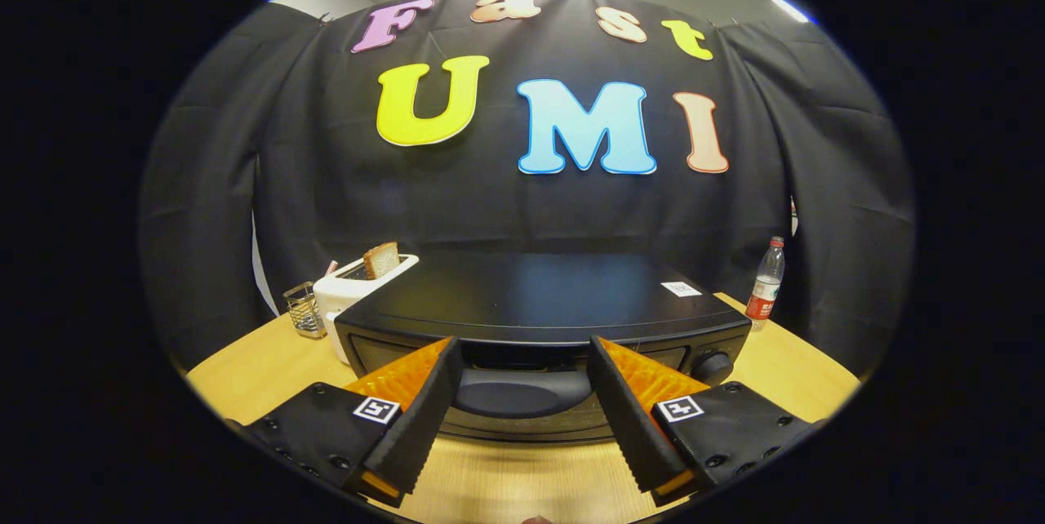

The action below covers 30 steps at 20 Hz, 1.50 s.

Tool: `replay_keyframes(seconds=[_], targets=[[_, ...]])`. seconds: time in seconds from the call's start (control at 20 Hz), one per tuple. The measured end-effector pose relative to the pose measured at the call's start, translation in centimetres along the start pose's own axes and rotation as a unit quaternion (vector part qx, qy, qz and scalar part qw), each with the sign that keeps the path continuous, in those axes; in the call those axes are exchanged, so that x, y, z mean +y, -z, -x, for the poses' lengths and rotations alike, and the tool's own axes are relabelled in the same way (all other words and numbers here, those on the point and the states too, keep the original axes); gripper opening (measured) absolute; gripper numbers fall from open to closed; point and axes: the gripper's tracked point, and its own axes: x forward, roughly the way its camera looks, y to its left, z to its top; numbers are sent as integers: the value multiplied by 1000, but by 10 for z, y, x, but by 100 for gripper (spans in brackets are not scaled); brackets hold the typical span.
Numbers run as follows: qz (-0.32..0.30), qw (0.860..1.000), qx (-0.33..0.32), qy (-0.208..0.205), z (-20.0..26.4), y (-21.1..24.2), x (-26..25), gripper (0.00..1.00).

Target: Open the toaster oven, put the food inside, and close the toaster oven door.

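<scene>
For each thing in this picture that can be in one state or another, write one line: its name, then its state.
toaster oven: door shut, handle between the gripper's fingers.
gripper: open, fingers either side of the handle, not pressing it.
white toaster: a slice of bread standing up out of its slot.
water bottle: upright, capped.
wire basket: upright beside the white toaster; contents too small to tell.

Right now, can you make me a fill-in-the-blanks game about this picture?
1. The oven door is ____.
2. The slice of bread sticks up out of the white ____.
3. The gripper fingers are spread ____, one on each side of the door handle.
4. The bottle has a ____ label.

Missing words: shut; toaster; open; red
</scene>
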Motion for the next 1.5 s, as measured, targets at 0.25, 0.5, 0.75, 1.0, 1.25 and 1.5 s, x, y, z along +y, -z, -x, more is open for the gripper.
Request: replay_keyframes(seconds=[0.25,0.5,0.75,1.0,1.25,1.5], targets=[[5,1000,5,-11,22,11,2,98],[7,999,35,-31,48,36,4,98],[16,998,51,-30,63,50,5,98],[26,997,69,-31,75,68,7,98],[51,993,96,-36,87,90,8,98],[43,988,142,-43,96,117,7,98]])
